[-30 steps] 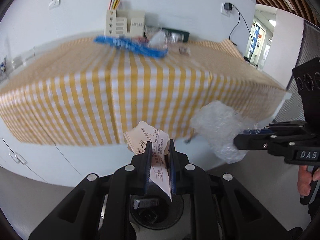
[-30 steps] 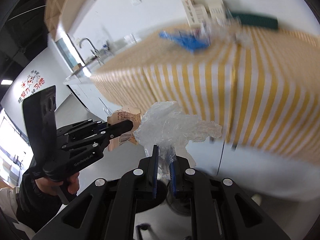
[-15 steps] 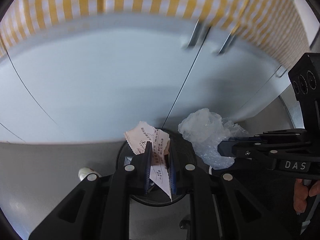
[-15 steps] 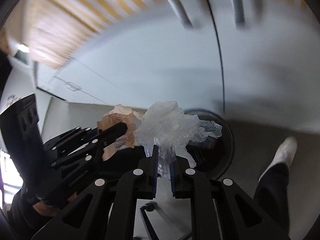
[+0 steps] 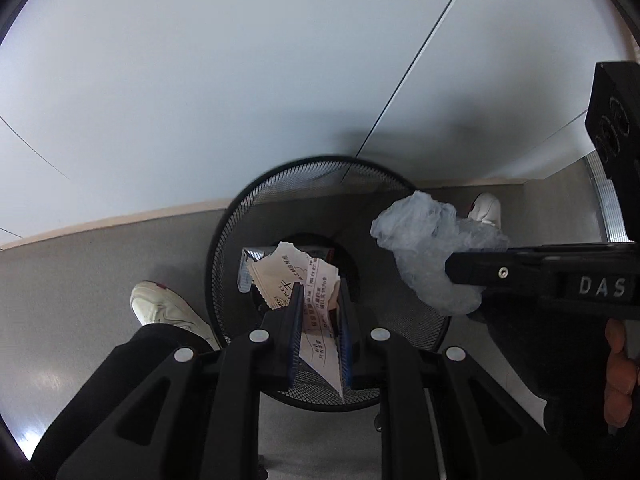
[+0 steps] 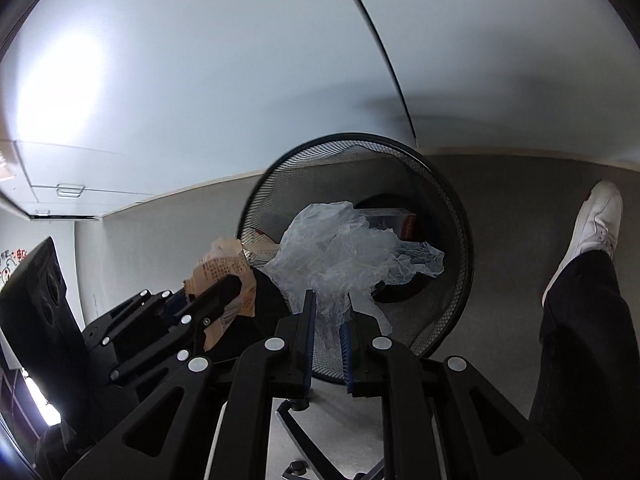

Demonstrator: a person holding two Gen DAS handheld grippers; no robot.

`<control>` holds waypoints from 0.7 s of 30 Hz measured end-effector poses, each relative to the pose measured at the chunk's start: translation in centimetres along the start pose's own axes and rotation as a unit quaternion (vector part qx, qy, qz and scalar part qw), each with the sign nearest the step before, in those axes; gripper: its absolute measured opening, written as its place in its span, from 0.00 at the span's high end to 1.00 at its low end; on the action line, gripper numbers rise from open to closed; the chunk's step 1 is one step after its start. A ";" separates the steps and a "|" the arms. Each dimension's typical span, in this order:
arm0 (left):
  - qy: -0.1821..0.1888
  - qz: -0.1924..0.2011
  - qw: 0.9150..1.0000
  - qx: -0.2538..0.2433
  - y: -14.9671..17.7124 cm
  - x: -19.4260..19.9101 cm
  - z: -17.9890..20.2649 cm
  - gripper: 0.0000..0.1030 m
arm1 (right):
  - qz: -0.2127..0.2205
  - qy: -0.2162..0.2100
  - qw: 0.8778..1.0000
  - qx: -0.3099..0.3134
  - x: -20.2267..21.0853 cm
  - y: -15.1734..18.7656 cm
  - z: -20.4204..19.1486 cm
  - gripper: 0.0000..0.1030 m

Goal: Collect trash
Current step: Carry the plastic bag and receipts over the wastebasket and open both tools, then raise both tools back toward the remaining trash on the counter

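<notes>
Left wrist view: left hand-held gripper (image 5: 319, 300) nearly closed on a torn paper (image 5: 298, 276), pads pinching its lower half, upper half fanned out above the jaws. Held right over the mouth of the bin (image 5: 240, 216), a black mesh one on the grey floor against a white cabinet (image 5: 240, 80). Down in the bin, a small carton (image 5: 250, 262) and some other scraps, half hidden by the paper. Just right of the bin's rim in this view, the right hand-held gripper (image 5: 452, 268), clamped on a crumpled plastic bag (image 5: 428, 248).

Right wrist view: same right hand-held gripper (image 6: 328, 312), jaws a narrow slit apart with the plastic bag (image 6: 344, 248) bunched between the blue pads and billowing above them, over the bin (image 6: 460, 216) opening. Left of the bin, the left hand-held gripper (image 6: 224, 284) with the paper (image 6: 224, 268) at the rim. White shoe (image 6: 596, 216) and dark trouser leg right of the bin, clear of it.

Step in hand, by the look of it: the drop, both pieces of trash carried to the bin and poised above it, not yet let go. Next move probably calls for widening both sets of jaws over the opening. Paper likely to fall straight. Bag light and clingy, so perhaps a small shake or a lower release needed, and kept inside the rim on the bin's right side, where it hangs nearest the edge.
</notes>
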State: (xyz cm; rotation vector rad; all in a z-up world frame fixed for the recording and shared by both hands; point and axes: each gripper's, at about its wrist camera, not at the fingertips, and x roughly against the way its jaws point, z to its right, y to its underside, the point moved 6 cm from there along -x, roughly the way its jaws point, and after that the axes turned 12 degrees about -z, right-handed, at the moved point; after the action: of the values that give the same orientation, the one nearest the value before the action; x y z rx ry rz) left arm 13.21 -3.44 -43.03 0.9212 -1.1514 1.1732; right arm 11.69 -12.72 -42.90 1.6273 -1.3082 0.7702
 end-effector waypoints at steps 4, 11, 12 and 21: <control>-0.006 -0.015 1.000 0.005 -0.2 -1.4 0.1 0.82 | -0.014 0.007 1.000 -0.009 -0.8 -0.9 -0.1 0.75; -0.029 -0.027 0.999 0.024 0.3 -2.8 -1.7 0.21 | -0.002 0.029 0.999 -0.023 0.0 -1.2 1.1 0.29; -0.025 -0.022 0.999 0.026 0.4 -2.6 -1.9 0.20 | 0.000 0.031 0.999 -0.023 0.2 -1.3 1.4 0.24; -0.017 -0.016 0.999 0.034 1.0 -1.2 -2.6 0.04 | 0.048 0.044 0.998 -0.014 3.7 0.1 1.2 0.03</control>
State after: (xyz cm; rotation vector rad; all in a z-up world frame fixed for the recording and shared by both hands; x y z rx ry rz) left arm 12.70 -1.02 -44.75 1.0115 -1.1266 1.1810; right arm 12.43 -15.33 -40.18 1.5014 -1.3357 0.8674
